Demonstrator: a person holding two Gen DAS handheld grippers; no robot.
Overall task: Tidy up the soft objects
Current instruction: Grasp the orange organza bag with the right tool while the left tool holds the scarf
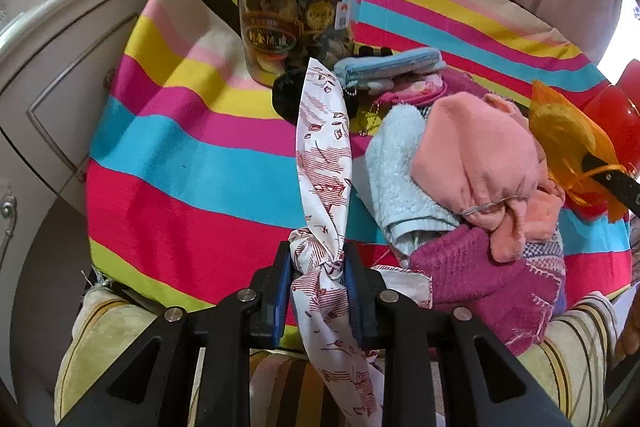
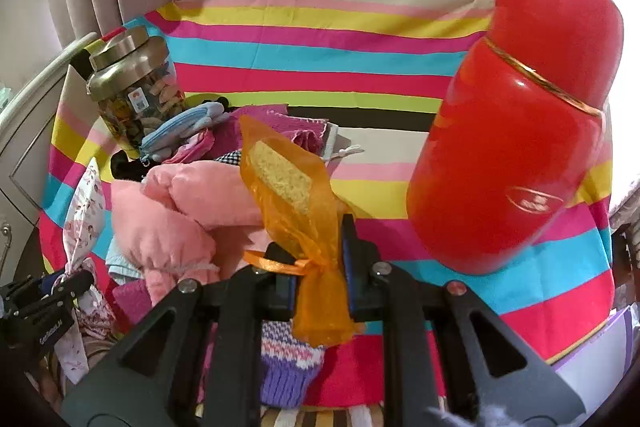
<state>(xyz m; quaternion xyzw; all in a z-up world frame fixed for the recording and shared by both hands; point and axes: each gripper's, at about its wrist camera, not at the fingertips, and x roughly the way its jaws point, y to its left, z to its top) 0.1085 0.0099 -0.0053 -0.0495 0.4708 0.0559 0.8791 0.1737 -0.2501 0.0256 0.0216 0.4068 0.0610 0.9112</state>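
A striped cloth (image 2: pixel 320 67) covered the table. On it, near the far left corner, a gold-lidded jar (image 1: pixel 296 15) stood upright. A red flask (image 2: pixel 512 131) stood toward the right edge. Between them lay a heap of soft things (image 1: pixel 472 163), touching the jar's foot.

Soft objects: two lifted, the rest heaped on the striped desk cloth.
White scarf with red print (image 1: pixel 324 163) twisted into a rope, running toward 12 o'clock; orange mesh pouch (image 2: pixel 292 195) tied with ribbon, sponge inside, tilted toward 11 o'clock; pink plush (image 1: pixel 480 163) atop light-blue towel (image 1: pixel 396 171) and magenta knit (image 1: pixel 480 279).
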